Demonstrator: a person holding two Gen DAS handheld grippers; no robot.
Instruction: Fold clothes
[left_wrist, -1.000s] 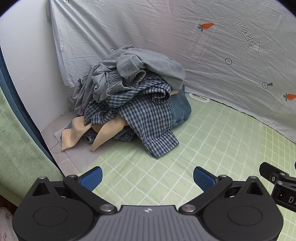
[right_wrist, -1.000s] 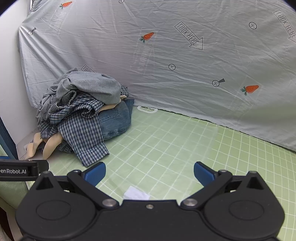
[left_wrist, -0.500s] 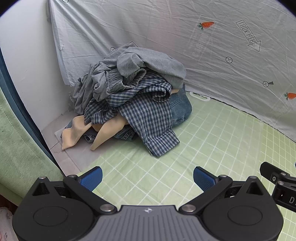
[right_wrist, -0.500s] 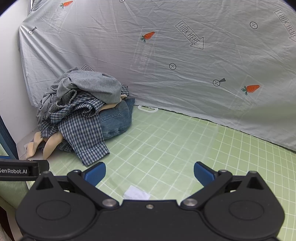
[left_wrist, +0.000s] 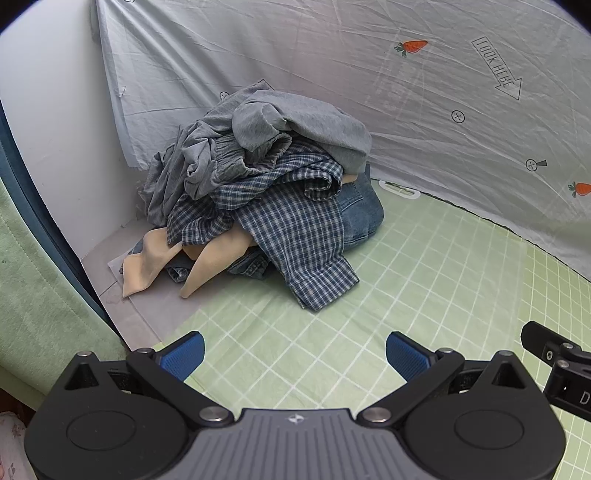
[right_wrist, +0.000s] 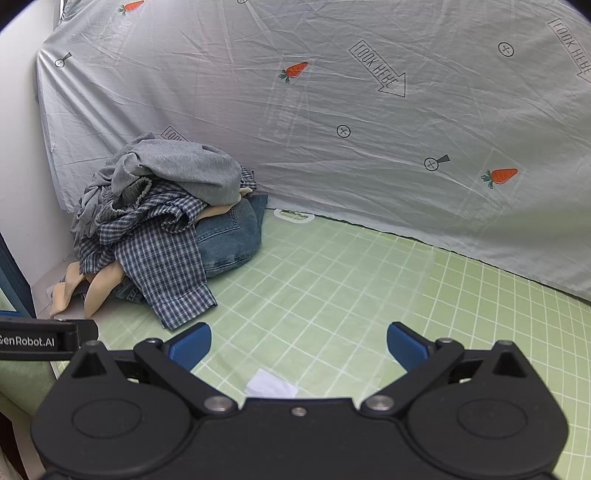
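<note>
A pile of clothes (left_wrist: 258, 192) sits in the back left corner on the green checked mat (left_wrist: 424, 295). On top lies a grey garment (left_wrist: 306, 122), under it a blue plaid shirt (left_wrist: 299, 240), blue jeans (left_wrist: 360, 214) and beige trousers (left_wrist: 210, 258). The same pile (right_wrist: 166, 229) shows at the left of the right wrist view, with the plaid shirt (right_wrist: 162, 266) hanging down its front. My left gripper (left_wrist: 293, 354) is open and empty, a short way in front of the pile. My right gripper (right_wrist: 297, 343) is open and empty too, further right over the mat.
A grey sheet (right_wrist: 369, 129) printed with carrots and arrows hangs behind the mat. A white wall (left_wrist: 55, 129) closes the left side. A white paper slip (right_wrist: 271, 386) lies on the mat by my right gripper. A white plastic tag (right_wrist: 293, 215) lies at the sheet's foot.
Both views have shifted very slightly; the pile looks the same and both grippers stay open.
</note>
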